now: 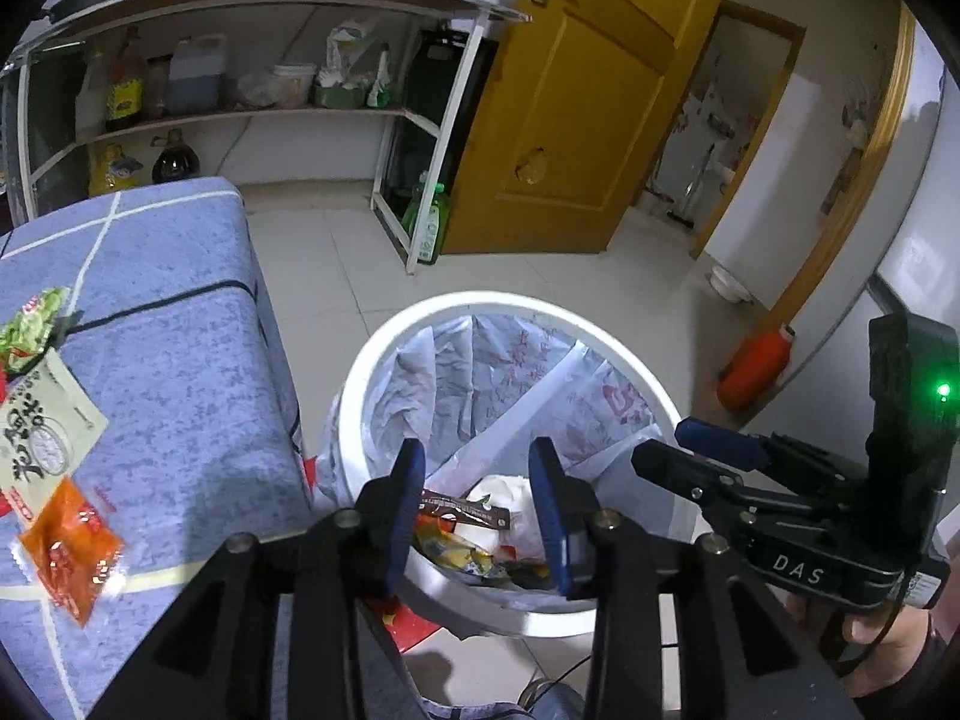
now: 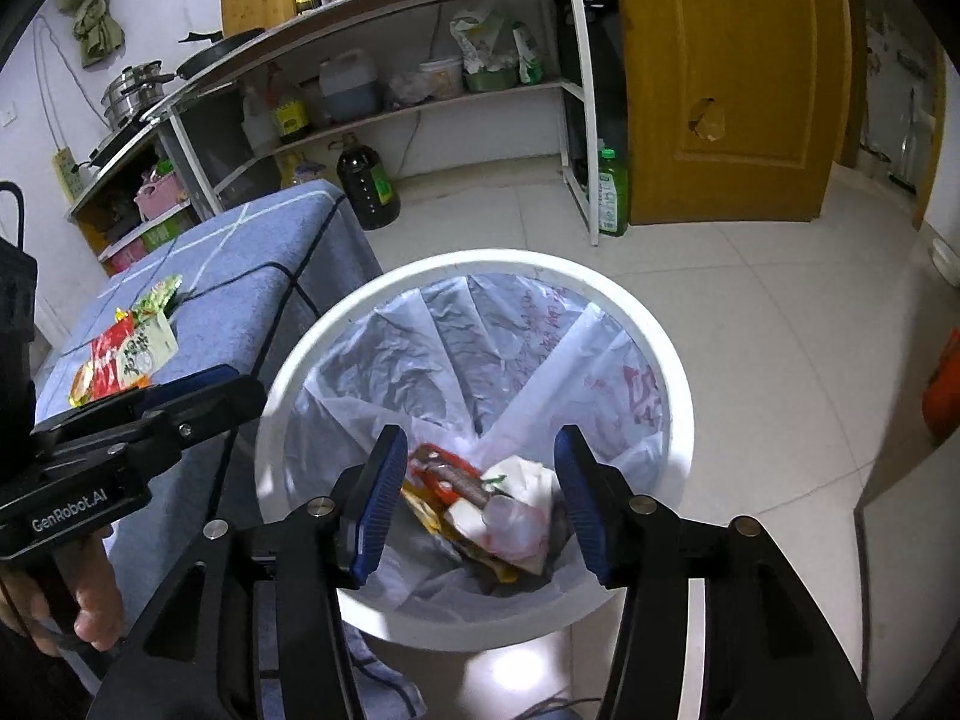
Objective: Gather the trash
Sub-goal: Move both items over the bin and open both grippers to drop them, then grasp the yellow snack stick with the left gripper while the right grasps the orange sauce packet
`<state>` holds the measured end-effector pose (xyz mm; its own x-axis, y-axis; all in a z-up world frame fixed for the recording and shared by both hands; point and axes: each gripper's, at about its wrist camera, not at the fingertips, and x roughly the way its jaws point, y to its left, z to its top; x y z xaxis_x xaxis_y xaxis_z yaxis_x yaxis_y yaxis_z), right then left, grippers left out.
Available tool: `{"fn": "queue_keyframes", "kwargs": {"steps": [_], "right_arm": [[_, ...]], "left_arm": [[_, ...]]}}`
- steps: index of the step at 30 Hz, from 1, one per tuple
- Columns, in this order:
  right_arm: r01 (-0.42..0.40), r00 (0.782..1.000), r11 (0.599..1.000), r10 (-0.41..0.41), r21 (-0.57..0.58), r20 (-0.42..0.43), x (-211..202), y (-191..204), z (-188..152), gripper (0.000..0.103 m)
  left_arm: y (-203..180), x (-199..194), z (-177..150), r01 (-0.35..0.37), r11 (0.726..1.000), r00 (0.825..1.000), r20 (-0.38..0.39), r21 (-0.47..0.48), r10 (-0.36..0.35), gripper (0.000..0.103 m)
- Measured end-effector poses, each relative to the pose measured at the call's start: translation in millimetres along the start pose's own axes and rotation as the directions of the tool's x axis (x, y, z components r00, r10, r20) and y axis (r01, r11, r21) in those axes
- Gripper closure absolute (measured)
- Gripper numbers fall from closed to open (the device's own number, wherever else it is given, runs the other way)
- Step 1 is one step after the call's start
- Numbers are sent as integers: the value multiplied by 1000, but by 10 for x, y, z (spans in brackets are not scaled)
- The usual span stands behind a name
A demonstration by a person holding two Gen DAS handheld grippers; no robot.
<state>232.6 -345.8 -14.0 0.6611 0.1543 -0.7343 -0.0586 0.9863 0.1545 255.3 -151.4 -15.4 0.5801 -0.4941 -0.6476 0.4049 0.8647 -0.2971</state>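
Two grippers are held over one bin. The left gripper (image 1: 480, 510) is seen with its two blue ribbed fingers (image 1: 405, 510) parted and nothing between them. The right gripper (image 2: 480, 504) is likewise released, its fingers (image 2: 378, 510) spread wider and empty; it is also seen from the side in the left view (image 1: 690, 450), close beside the left one.

Below both pairs of fingers the trash (image 2: 480, 510) is seen at the bottom of the bin (image 2: 678, 372): a brown strip wrapper, yellow and red wrappers, and crumpled white paper or plastic, the exact count not being clear. The bin is round and white, lined with a thin, wrinkled, translucent bag (image 2: 420, 360) printed in red.

Just left of the bin, a surface (image 1: 180, 360) draped in soft blue cloth with white and dark lines is seen, its corner nearly touching the rim. On it at least three flat packets remain: one green (image 1: 36, 324), one beige (image 1: 42, 426), one orange (image 1: 72, 546); a red one is partly hidden under them.

Pale floor tiles (image 2: 750, 300) lie open right of and beyond the bin.
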Motion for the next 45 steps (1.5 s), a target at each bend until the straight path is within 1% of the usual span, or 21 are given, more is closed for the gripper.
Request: {"fn": "queue_keyframes", "kwargs": {"steps": [3, 6, 11, 13, 15, 18, 21, 26, 28, 30, 35, 39, 42, 45], "right_arm": [[-12, 999, 1000, 13, -14, 44, -112, 110, 55, 51], [-51, 996, 998, 53, -23, 69, -177, 238, 121, 51], [-131, 985, 987, 140, -88, 103, -256, 620, 231, 51], [-160, 979, 979, 173, -125, 106, -256, 794, 266, 51], [-186, 974, 969, 203, -159, 98, -228, 981, 287, 51], [-229, 967, 951, 248, -206, 67, -132, 1270, 298, 51], [-262, 960, 933, 278, -246, 35, -6, 1534, 299, 51], [-334, 940, 888, 337, -316, -46, 233, 1992, 260, 51], [-342, 938, 872, 337, -350, -77, 327, 2131, 223, 51], [-363, 932, 850, 341, -382, -127, 452, 2272, 171, 51], [-380, 925, 811, 320, -445, -206, 700, 2520, 58, 51], [-356, 934, 798, 279, -486, -224, 805, 2638, -2, 51], [-336, 940, 797, 245, -502, -239, 896, 2691, -20, 51], [-336, 939, 794, 239, -507, -247, 937, 2704, -15, 51]], "left_arm": [[43, -149, 8, 5, 1000, 1000, 31, -10, -5, 65], [134, -323, 26, -6, 1000, 998, 56, -23, 7, 65], [424, -656, 49, -61, 997, 993, 97, -53, 65, 65], [579, -789, 54, -86, 994, 989, 113, -68, 93, 62], [756, -921, 40, -113, 990, 984, 129, -82, 123, 60], [1063, -1102, -2, -167, 980, 973, 141, -104, 181, 60], [1419, -1280, -56, -219, 964, 960, 142, -151, 240, 60], [1918, -1500, -159, -271, 935, 943, 132, -227, 305, 60], [2071, -1544, -209, -293, 924, 936, 122, -247, 330, 59], [2206, -1548, -249, -306, 917, 935, 101, -255, 340, 56], [2455, -1500, -308, -338, 905, 931, 51, -257, 362, 52], [2574, -1466, -346, -357, 897, 927, 21, -261, 375, 49], [2623, -1436, -363, -350, 901, 931, 6, -255, 364, 45], [2641, -1381, -369, -356, 903, 932, -16, -239, 363, 45]]}}
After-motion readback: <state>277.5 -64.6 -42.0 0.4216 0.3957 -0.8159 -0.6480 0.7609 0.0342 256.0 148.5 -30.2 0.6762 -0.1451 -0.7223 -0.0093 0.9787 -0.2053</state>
